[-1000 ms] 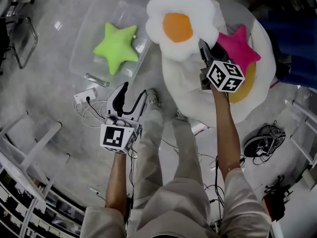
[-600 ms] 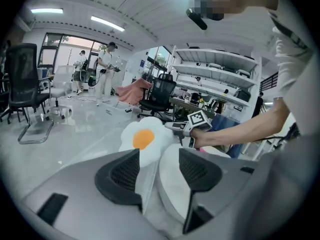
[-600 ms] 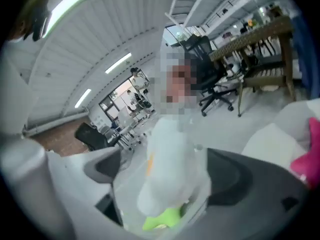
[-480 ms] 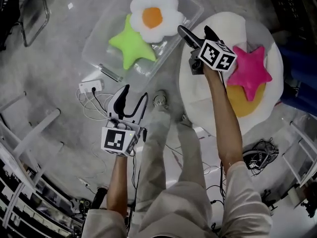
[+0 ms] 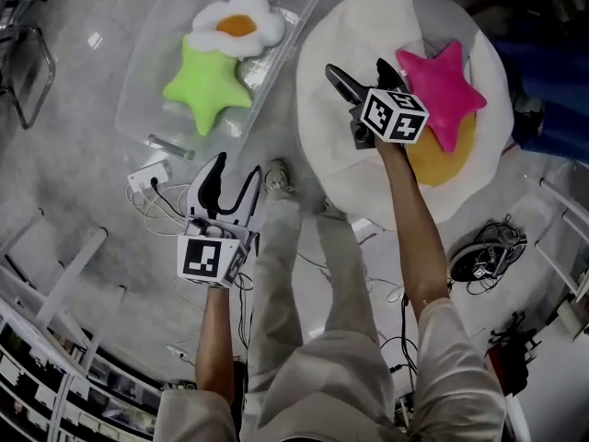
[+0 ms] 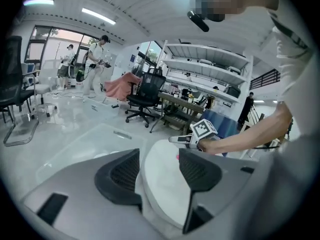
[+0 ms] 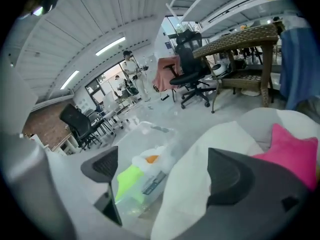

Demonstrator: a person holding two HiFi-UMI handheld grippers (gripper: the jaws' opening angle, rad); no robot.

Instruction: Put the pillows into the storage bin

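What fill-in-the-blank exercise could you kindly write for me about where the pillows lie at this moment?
1. In the clear storage bin lie a white flower pillow and a ____ star pillow.
2. The ____ star pillow lies on the big white cushion, not in the bin.
3. The right hand-held gripper hangs above that cushion with its jaws ____ and nothing between them.

Missing words: green; pink; open.
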